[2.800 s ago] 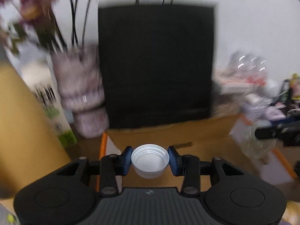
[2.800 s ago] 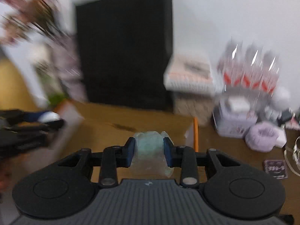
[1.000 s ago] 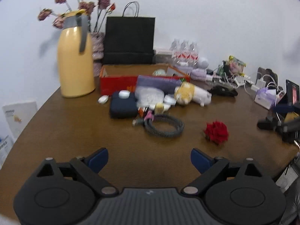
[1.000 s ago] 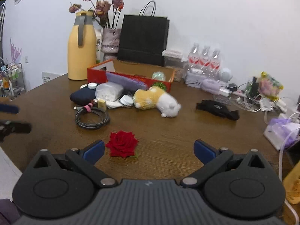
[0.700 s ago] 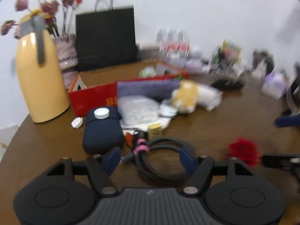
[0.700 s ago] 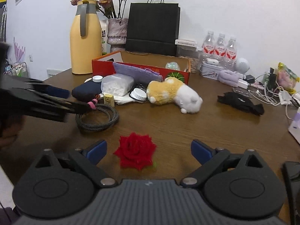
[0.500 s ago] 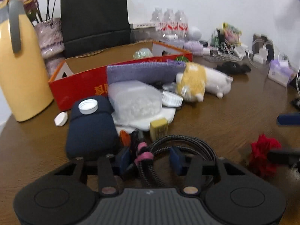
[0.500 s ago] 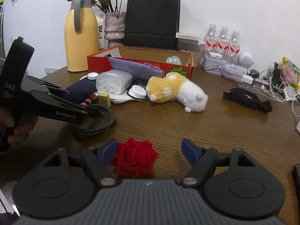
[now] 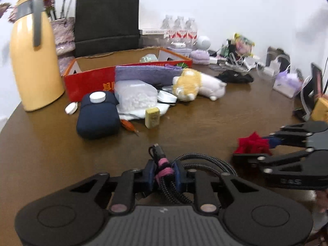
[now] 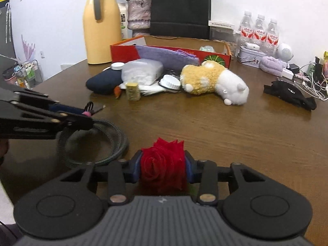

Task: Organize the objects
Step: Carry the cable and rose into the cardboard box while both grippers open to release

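My left gripper (image 9: 164,174) is shut on a coiled black braided cable (image 9: 205,164) at its pink tie, near the front of the brown table; the cable also shows in the right wrist view (image 10: 98,143). My right gripper (image 10: 163,168) is shut on a red rose (image 10: 164,164), which also shows in the left wrist view (image 9: 252,143). A red cardboard box (image 9: 90,82) stands open at the back and also shows in the right wrist view (image 10: 123,51). In front of it lie a navy pouch (image 9: 96,119), a plastic tub (image 9: 135,96) and a plush toy (image 9: 194,86).
A yellow thermos (image 9: 32,61) stands at the back left, with a black paper bag (image 9: 106,20) and a flower vase (image 9: 63,32) behind the box. Water bottles (image 10: 260,30), chargers and cables (image 9: 246,61) crowd the back right. A small yellow block (image 9: 152,116) lies by the pile.
Both grippers came down from the box with open jaws. The left closed on the cable's tie and the right closed on the rose. The cable now sits away from the pile.
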